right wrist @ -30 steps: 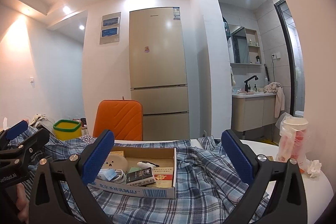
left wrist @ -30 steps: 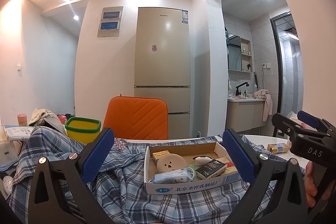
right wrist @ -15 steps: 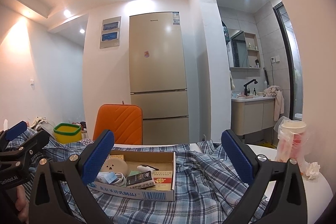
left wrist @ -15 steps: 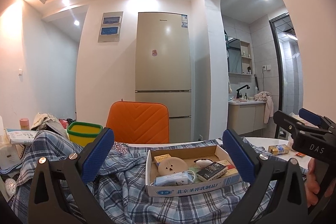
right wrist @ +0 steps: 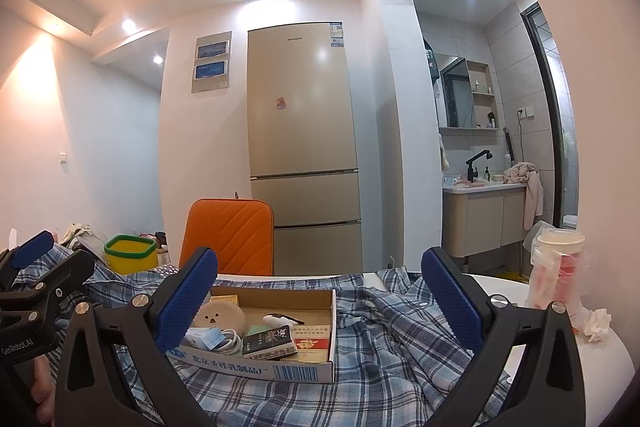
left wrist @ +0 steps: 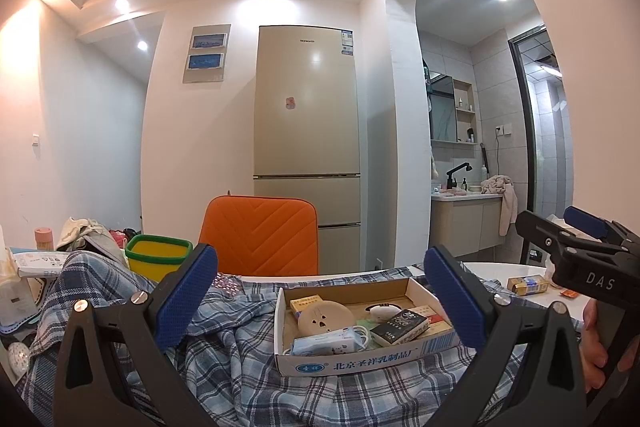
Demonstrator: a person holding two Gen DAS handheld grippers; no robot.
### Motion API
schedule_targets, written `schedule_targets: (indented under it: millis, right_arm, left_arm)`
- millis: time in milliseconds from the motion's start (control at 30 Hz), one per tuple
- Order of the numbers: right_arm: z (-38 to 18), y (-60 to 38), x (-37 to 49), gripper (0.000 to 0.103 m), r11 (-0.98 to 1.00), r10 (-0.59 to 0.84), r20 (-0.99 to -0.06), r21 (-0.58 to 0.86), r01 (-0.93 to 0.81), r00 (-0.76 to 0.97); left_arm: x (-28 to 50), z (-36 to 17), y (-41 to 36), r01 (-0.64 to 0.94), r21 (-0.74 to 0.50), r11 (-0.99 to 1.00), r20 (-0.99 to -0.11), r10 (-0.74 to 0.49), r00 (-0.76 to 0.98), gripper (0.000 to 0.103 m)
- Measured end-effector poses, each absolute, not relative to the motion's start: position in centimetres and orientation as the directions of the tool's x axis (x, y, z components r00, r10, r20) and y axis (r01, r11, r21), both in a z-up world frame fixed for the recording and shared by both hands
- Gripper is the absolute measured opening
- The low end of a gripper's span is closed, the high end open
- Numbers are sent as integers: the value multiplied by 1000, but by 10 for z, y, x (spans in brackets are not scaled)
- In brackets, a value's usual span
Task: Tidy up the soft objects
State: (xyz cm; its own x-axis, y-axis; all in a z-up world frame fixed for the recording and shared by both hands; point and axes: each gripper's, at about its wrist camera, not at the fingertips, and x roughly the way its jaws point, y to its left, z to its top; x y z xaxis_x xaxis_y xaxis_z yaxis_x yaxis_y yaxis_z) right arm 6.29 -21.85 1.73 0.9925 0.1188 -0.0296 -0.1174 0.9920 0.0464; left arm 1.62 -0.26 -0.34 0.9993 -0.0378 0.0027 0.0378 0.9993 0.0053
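A blue plaid shirt (left wrist: 224, 355) lies rumpled across the white table, also in the right wrist view (right wrist: 400, 343). A cardboard box (left wrist: 360, 359) of small items rests on top of it, also seen in the right wrist view (right wrist: 264, 367). My left gripper (left wrist: 320, 303) is open and empty, held above the shirt and facing the box. My right gripper (right wrist: 320, 301) is open and empty, held above the shirt to the right of the left one. Each gripper shows at the edge of the other's view.
An orange chair (left wrist: 260, 239) stands behind the table, a fridge (left wrist: 306, 147) beyond. A green-rimmed yellow bin (left wrist: 158, 259) and clutter sit at left. A bagged plastic cup (right wrist: 558, 267) and crumpled tissue (right wrist: 596, 323) stand at right, with the white table (right wrist: 600, 363) edge there.
Both views have tilted upward a little, so the shirt and box sit lower in frame. Both grippers stay open and hold nothing.
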Motion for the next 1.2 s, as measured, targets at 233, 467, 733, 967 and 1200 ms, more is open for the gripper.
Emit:
schedule_targets:
  millis: [233, 467, 733, 967, 1200]
  right_arm:
    - [17, -219, 63, 103, 992, 119, -30, 47, -117, 992]
    - [17, -219, 63, 103, 992, 118, -33, 45, -116, 992]
    - [16, -219, 63, 103, 992, 117, -33, 45, -116, 993]
    - [16, -219, 63, 103, 992, 117, -34, 46, -116, 993]
    - [17, -219, 63, 103, 992, 117, -34, 45, -116, 993]
  left_arm:
    - [16, -3, -2, 31, 0, 1000, 2, -31, 1000, 103]
    - [14, -3, -3, 28, 3, 1000, 5, -28, 1000, 103]
    - [14, -3, -3, 27, 0, 1000, 4, -27, 1000, 103]
    - [14, -3, -3, 27, 0, 1000, 3, -27, 1000, 103]
    - [14, -3, -3, 27, 0, 1000, 3, -27, 1000, 103]
